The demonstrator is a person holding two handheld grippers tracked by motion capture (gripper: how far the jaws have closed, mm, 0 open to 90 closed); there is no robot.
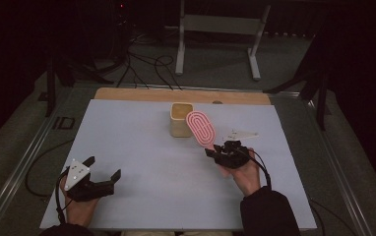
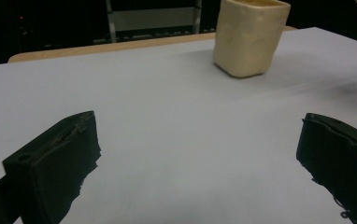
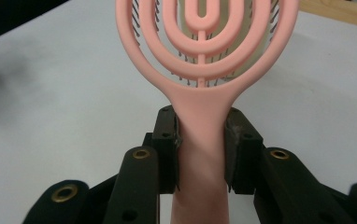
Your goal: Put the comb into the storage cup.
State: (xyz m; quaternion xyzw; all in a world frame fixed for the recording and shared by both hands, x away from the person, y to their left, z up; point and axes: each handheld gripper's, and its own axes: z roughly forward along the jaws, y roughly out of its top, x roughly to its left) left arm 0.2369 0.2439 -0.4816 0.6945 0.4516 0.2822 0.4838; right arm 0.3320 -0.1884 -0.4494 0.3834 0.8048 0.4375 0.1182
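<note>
My right claw (image 1: 219, 151) grips the pink looped plastic hairbrush (image 1: 201, 128) by its handle, head angled up-left toward the cream square cup (image 1: 181, 119) at frame centre, probably just short of it; left claw (image 1: 103, 170) gapes empty, lower left.

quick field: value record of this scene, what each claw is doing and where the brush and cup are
right claw: shut on the handle of the pink hairbrush, brush head raised and pointing toward the cup
left claw: open, nothing between the jaws, low over the table near its front left
cream cup: upright on the far middle of the table, just left of the brush head
table: pale sheet with a wooden strip along the far edge
</note>
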